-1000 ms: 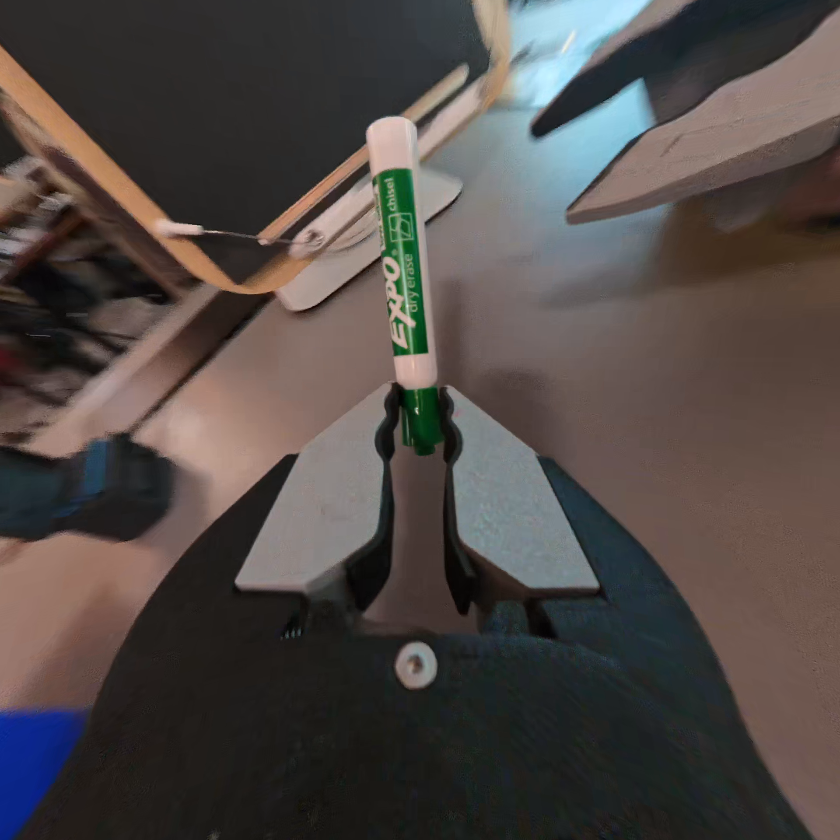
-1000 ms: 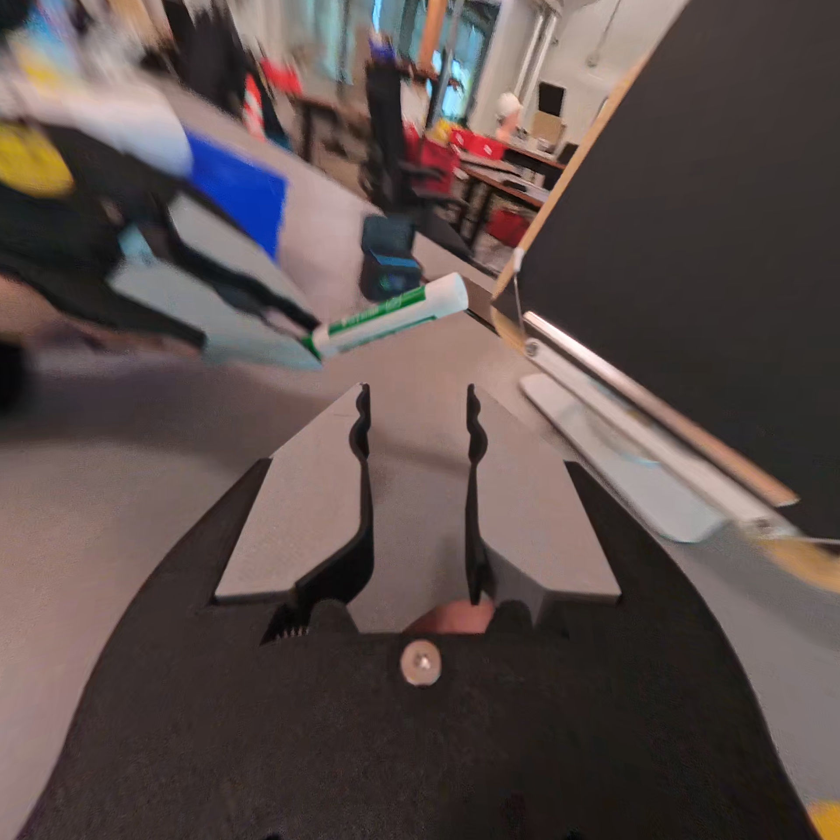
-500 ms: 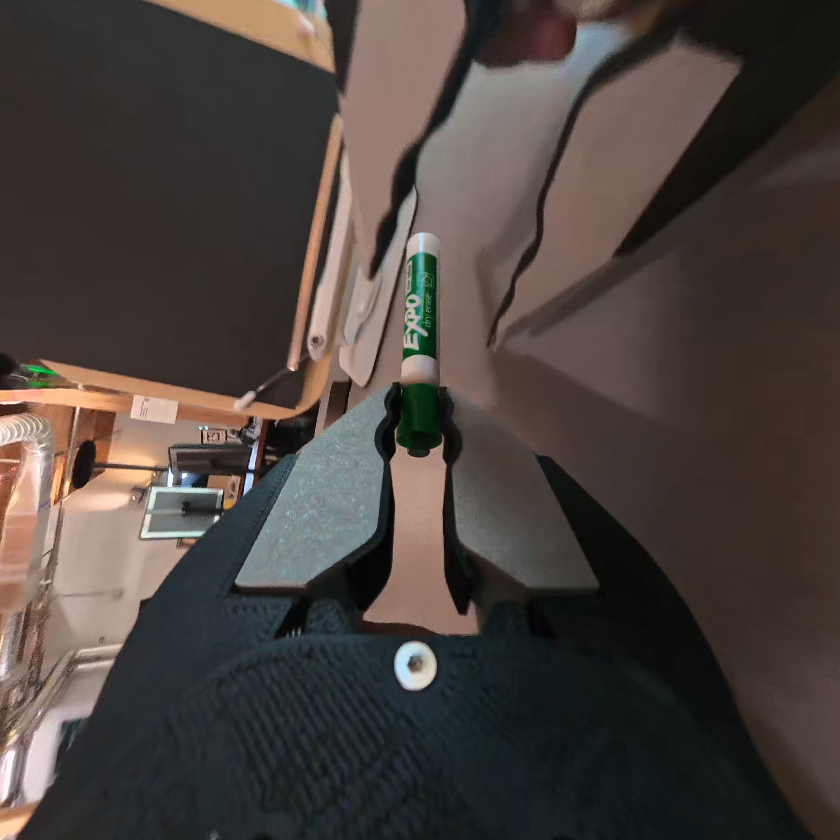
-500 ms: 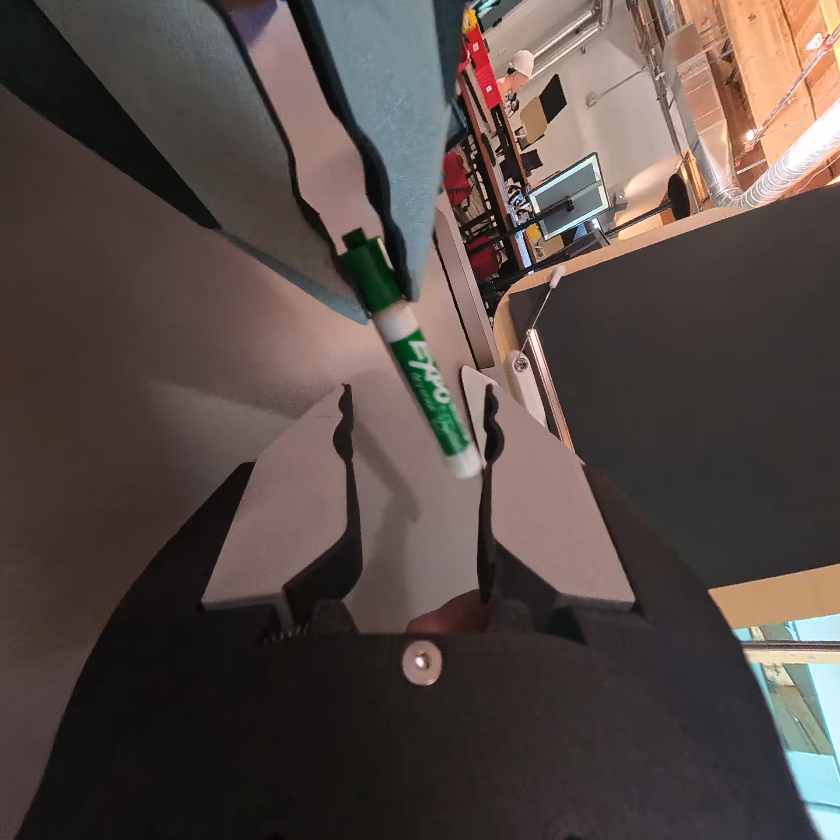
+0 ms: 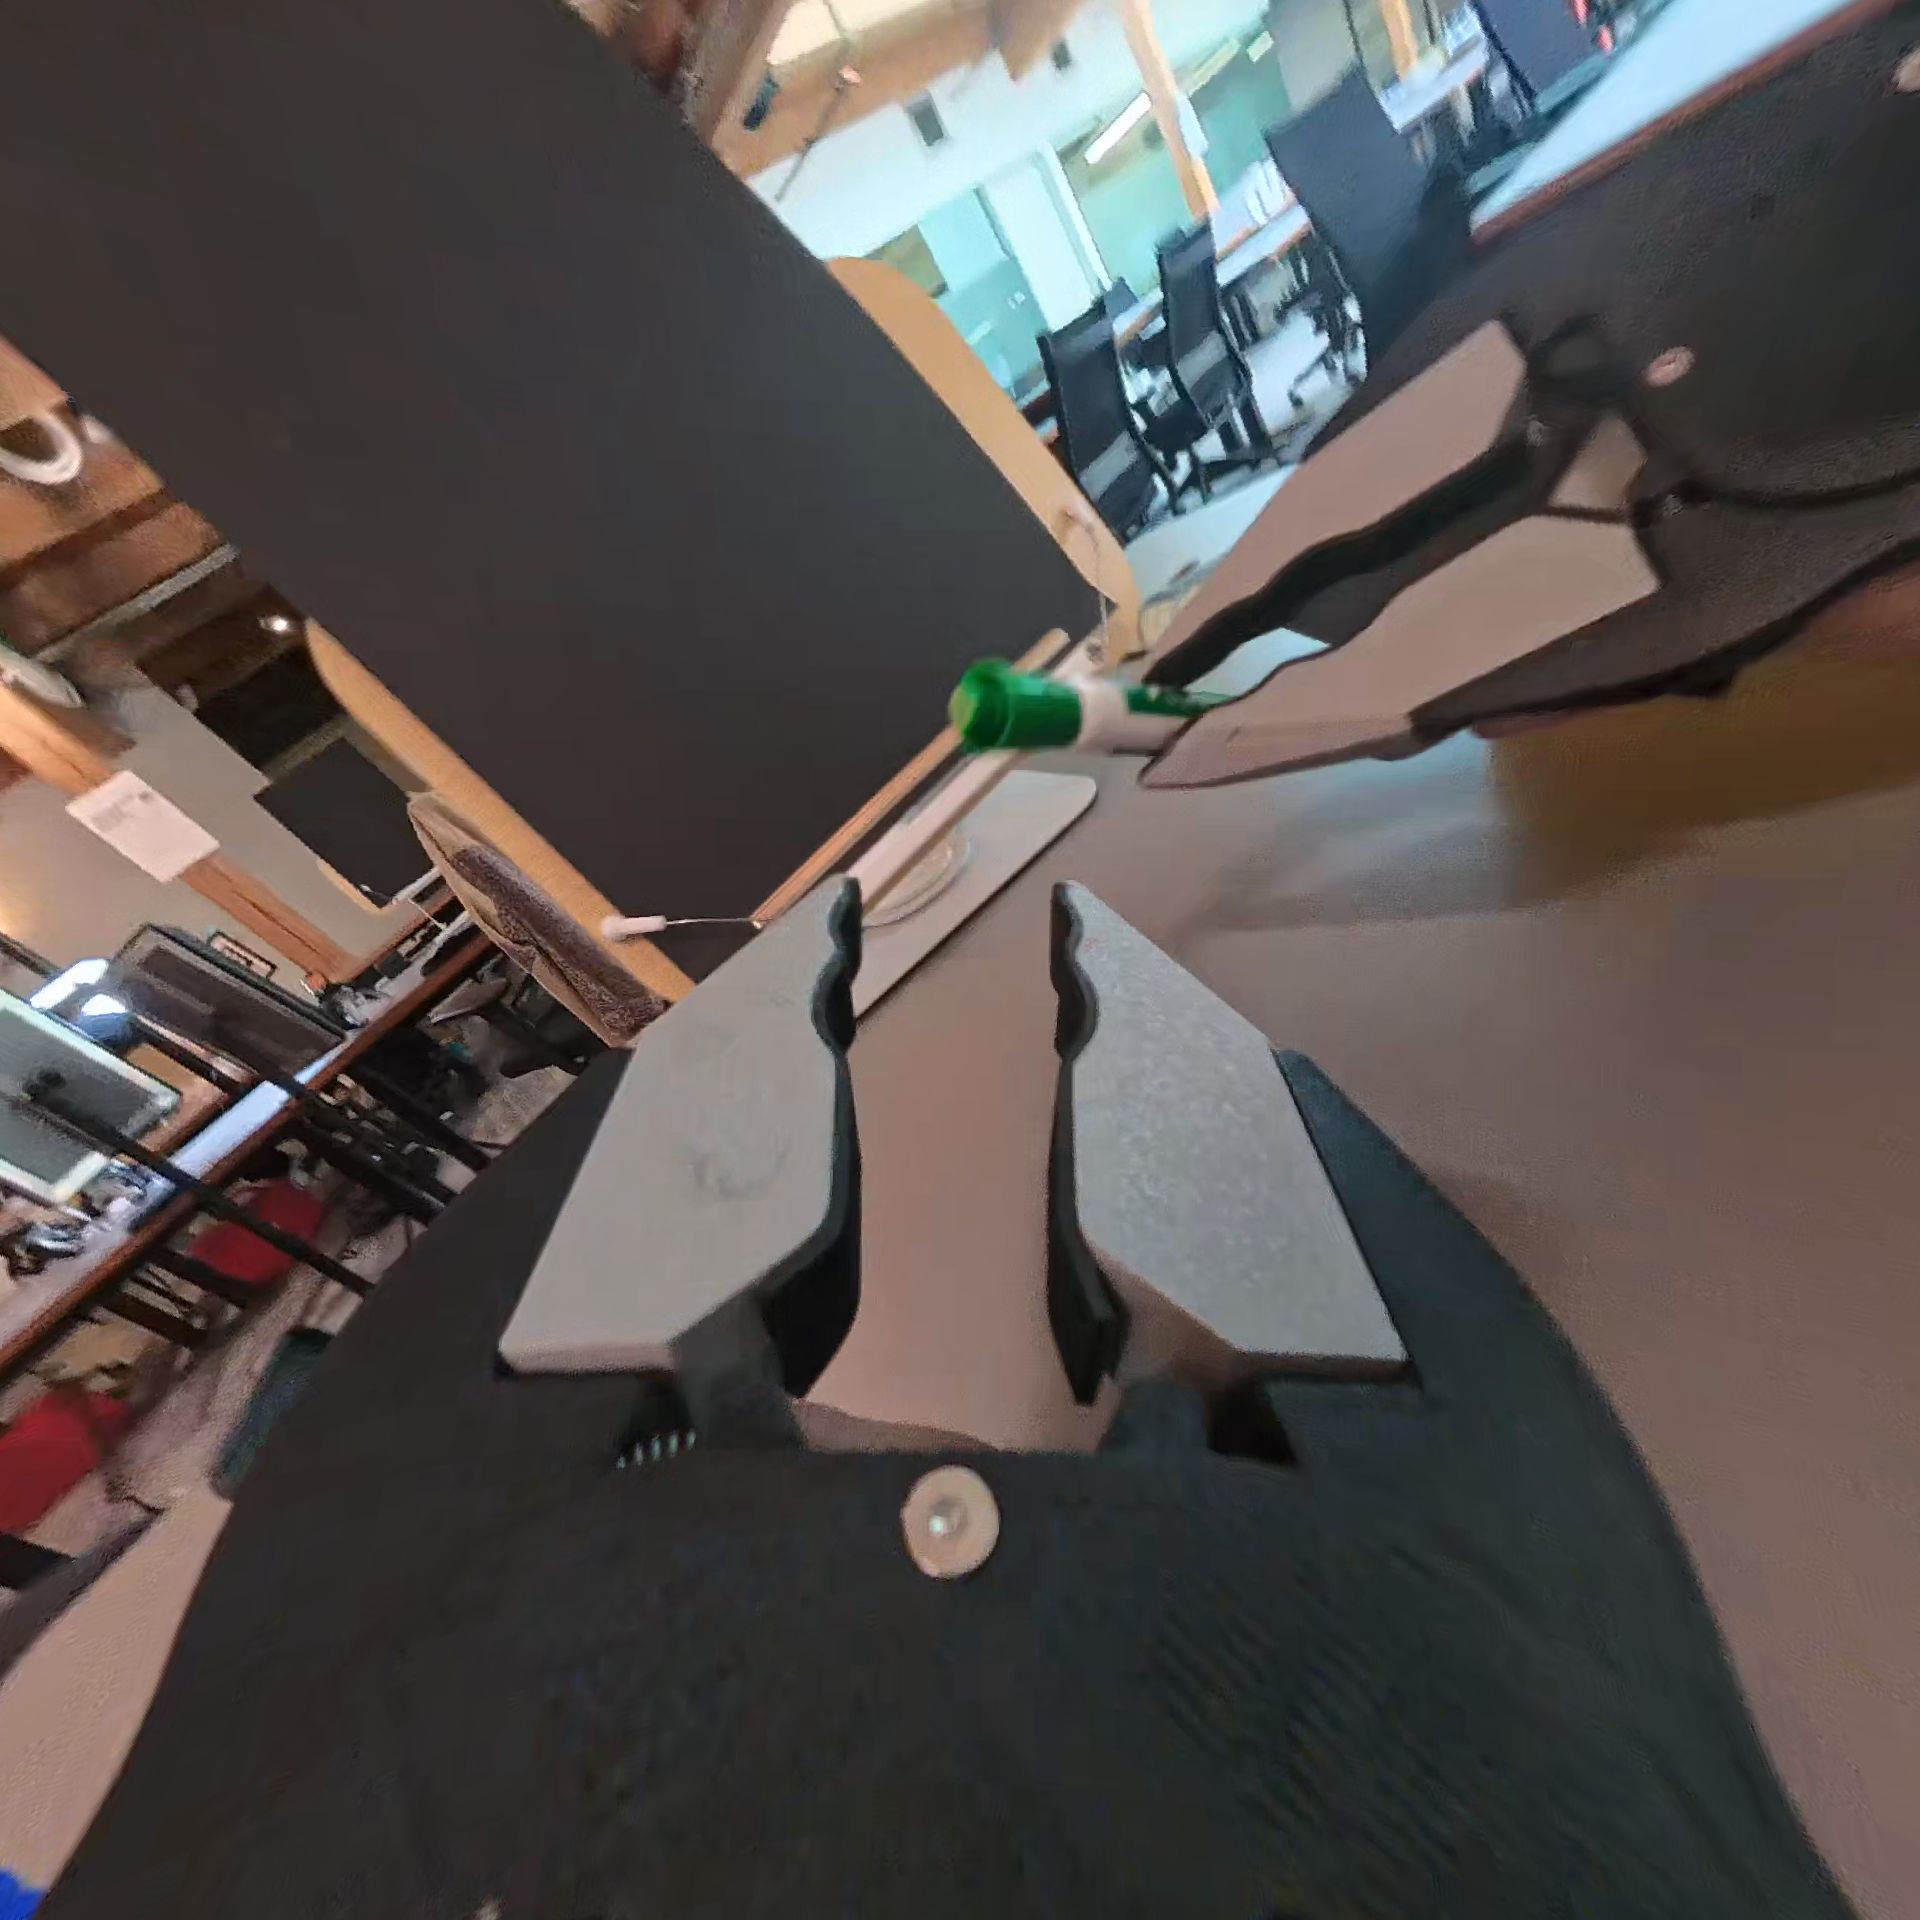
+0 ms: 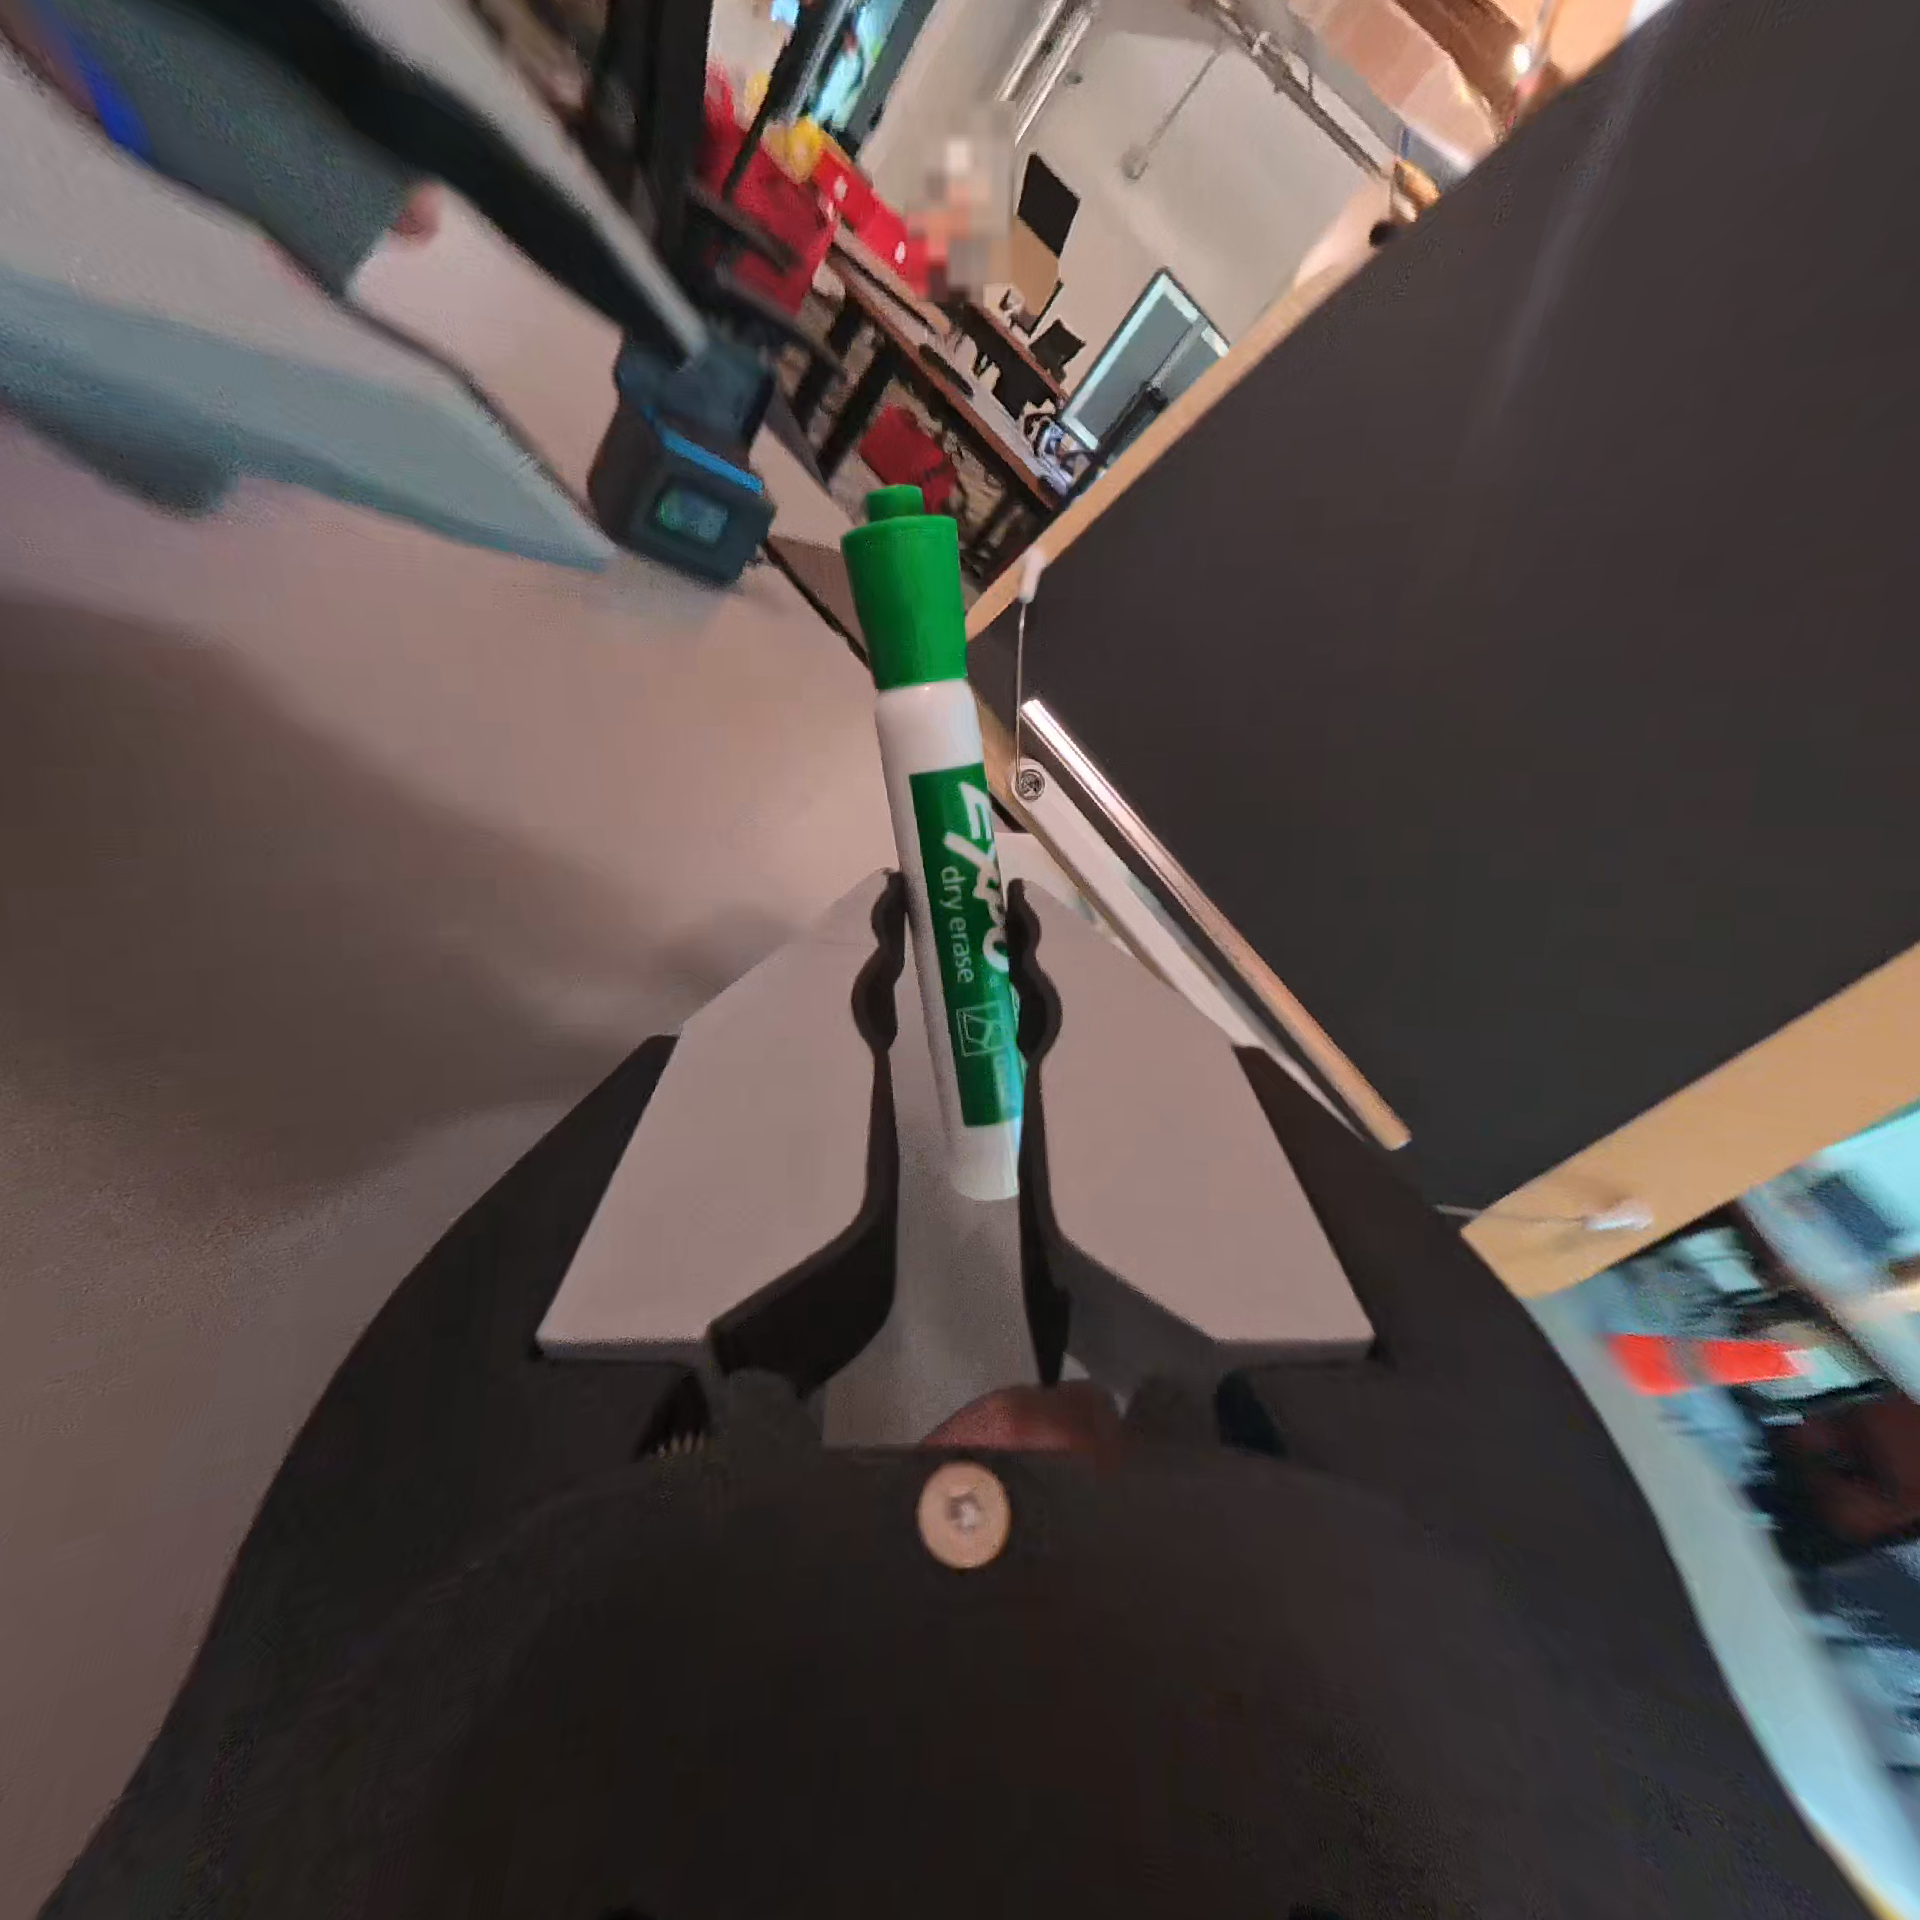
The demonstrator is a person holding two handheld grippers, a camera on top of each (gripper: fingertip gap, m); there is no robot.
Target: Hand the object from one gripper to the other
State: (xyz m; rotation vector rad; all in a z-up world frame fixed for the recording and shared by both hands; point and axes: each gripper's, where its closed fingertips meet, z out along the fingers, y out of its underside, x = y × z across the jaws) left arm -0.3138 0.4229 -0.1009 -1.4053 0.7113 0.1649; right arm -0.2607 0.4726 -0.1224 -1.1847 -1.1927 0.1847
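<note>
Right hand-held gripper (image 6: pixel 954 935) is clamping green-capped white plastic marker (image 6: pixel 940 842) mid-barrel | left hand-held gripper (image 5: pixel 951 971) is hanging open, empty | keeping squeeze steady, marker clear of grey table (image 5: pixel 1558 1039).

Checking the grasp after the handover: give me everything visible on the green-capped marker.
The green-capped white dry-erase marker looks like smooth plastic: green cap with a small stepped tip, white barrel with a green printed label band. The cap is on. It is clamped between the fingers of the right gripper, which close on the label band; the cap points away from the gripper and the flat white end lies back between the jaws. It is held above the brown tabletop, touching nothing else.
</note>
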